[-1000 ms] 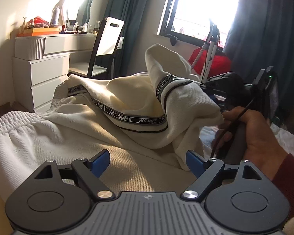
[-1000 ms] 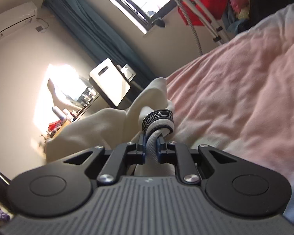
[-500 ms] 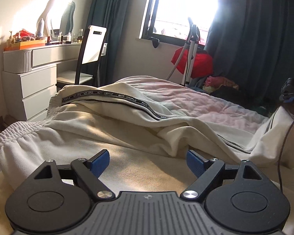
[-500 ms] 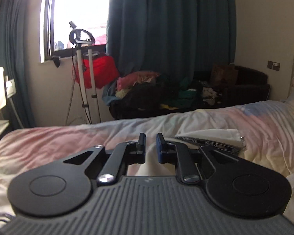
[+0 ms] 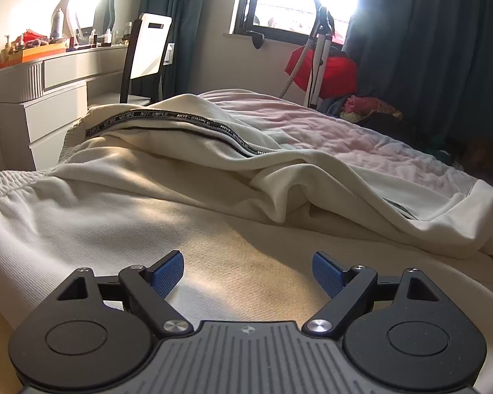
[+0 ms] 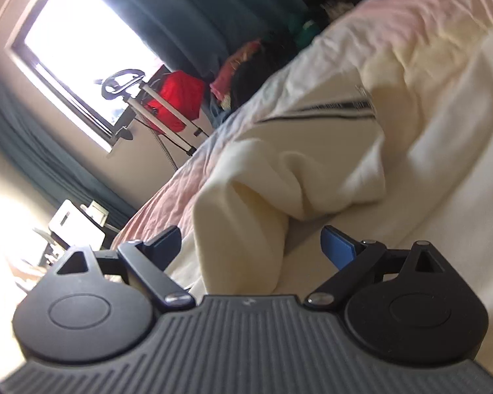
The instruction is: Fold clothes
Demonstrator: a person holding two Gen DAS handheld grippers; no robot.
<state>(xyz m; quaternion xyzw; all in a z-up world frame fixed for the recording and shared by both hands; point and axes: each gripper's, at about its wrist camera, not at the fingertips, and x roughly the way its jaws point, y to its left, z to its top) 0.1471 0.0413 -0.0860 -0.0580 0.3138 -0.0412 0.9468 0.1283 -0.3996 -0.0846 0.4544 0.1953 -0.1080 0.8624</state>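
Your left gripper (image 5: 248,271): jaws spread wide, empty, low over cream trousers (image 5: 187,197) on bed (image 5: 361,138). Flat cloth ahead; rumpled fold beyond. Elastic waistband (image 5: 3,180) at left edge. Your right gripper (image 6: 249,246): jaws spread, empty, tilted view; bunched trouser fold (image 6: 272,190) between them. Pink quilt beyond.

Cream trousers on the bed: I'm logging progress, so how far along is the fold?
Done: the cream trousers lie spread lengthwise on the bed. In hand: nothing; the left gripper and right gripper are both open. Left: the striped leg lies rumpled and no neat fold shows.
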